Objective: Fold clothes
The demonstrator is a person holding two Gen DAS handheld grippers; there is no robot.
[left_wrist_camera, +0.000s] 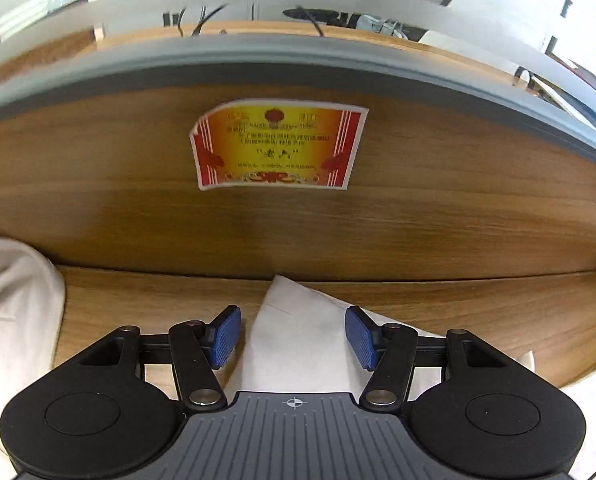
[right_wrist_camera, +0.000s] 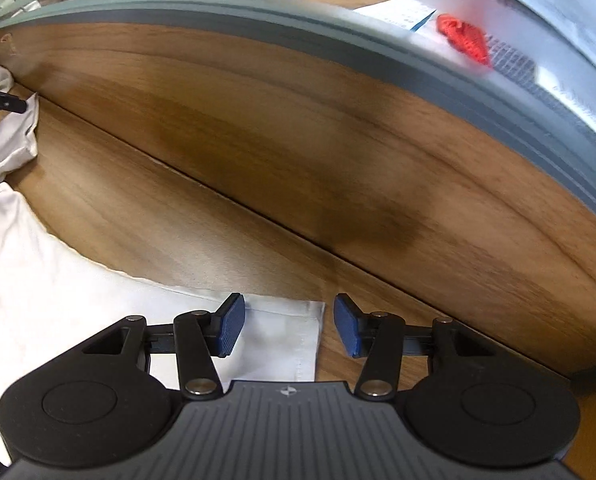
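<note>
The white garment [right_wrist_camera: 57, 280] lies flat on the wooden desk [right_wrist_camera: 257, 208], near its back panel. The left gripper [left_wrist_camera: 293, 336] hangs about half open over a pointed corner of it, gripping nothing. Right gripper [right_wrist_camera: 285, 330], same gap, straddles the hem corner, pads clear of the cloth.

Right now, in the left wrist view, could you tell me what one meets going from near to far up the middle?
Left claw → white garment corner → wooden desk → wooden back panel → red and yellow certificate → grey partition rail.
</note>
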